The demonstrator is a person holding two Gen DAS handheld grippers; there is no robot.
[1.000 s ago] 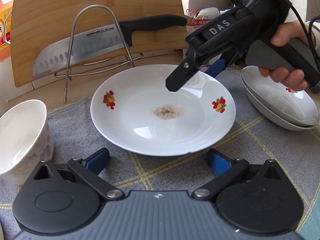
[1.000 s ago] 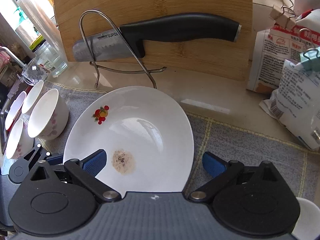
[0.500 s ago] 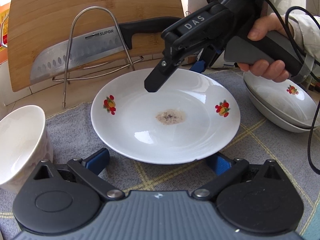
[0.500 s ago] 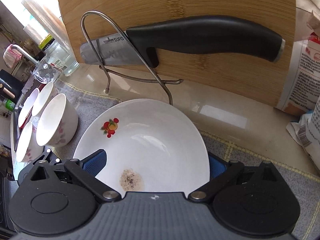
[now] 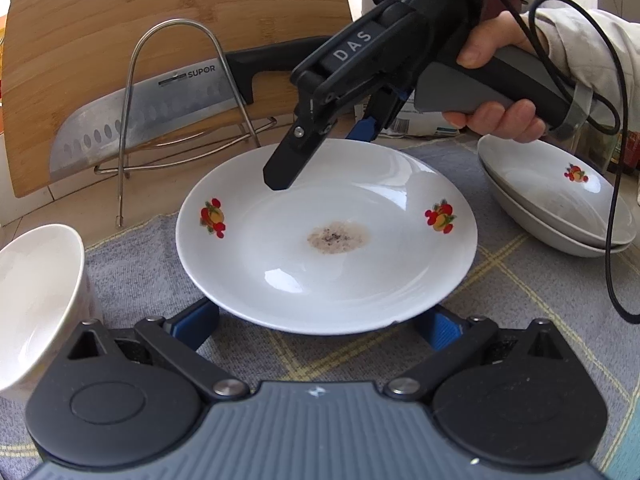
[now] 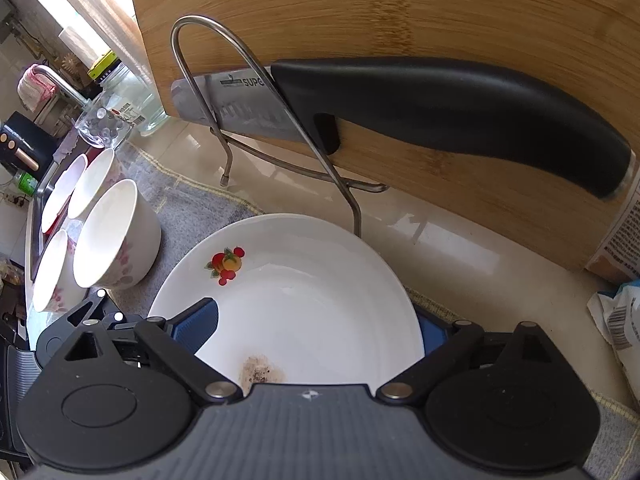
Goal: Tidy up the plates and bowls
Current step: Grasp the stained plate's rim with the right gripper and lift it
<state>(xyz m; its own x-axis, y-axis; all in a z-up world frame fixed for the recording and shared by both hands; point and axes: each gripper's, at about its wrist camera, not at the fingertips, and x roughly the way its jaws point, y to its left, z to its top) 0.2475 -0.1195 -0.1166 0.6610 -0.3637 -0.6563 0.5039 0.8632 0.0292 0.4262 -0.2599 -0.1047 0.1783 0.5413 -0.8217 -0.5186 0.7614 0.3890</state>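
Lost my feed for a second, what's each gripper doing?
Left gripper: open, around the plate's near edge.
Right gripper: open, straddling the plate's far rim.

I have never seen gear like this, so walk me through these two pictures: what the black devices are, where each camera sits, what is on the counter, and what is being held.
No robot here: a person holds a hand-held two-finger gripper in each hand, each with a fisheye camera looking along its fingers.

The left wrist view shows the left gripper low, open, its blue pads apart at the near rim of a white fruit-pattern plate with a brown residue spot. Opposite, the right gripper, gripped by the person's hand, straddles the far rim.

The right wrist view looks down that right gripper: one pad above the plate, one outside its rim, not visibly clamped.

Also on the grey cloth: two stacked plates and white bowls. Behind stand a bamboo cutting board and a knife in a wire rack.
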